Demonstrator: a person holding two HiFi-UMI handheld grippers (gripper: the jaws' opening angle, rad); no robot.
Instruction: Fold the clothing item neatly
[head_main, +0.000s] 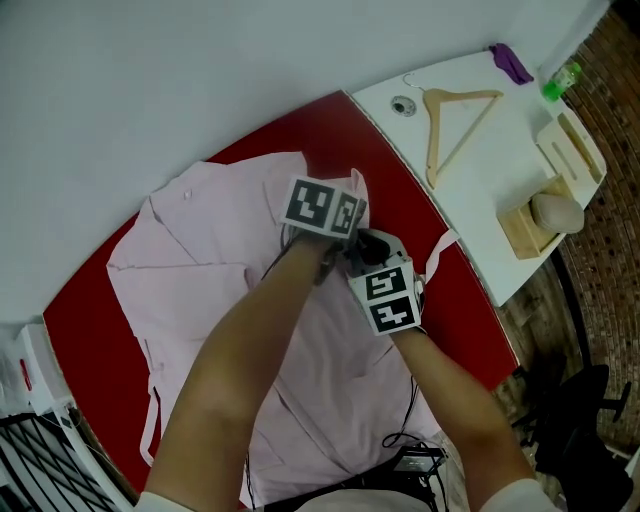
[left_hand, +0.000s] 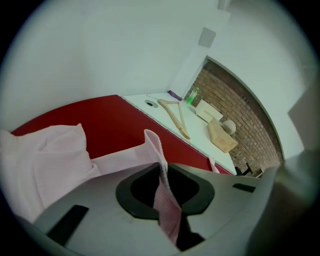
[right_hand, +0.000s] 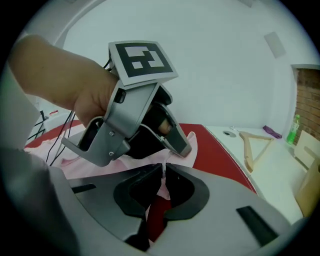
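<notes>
A pale pink shirt lies spread across the red table. Both grippers meet over its middle, near the right edge of the cloth. My left gripper is shut on a raised strip of the shirt's edge, and in the left gripper view that strip runs straight through its closed jaws. My right gripper sits just in front of it. Its jaws are shut on a thin fold of the same pink cloth. The left gripper hangs close above the right one, and its tips almost touch the same fold.
A white counter adjoins the table's right side. It carries a wooden hanger, a purple item, a green bottle and a wooden stand. Black cables lie at the near edge. A black chair stands lower right.
</notes>
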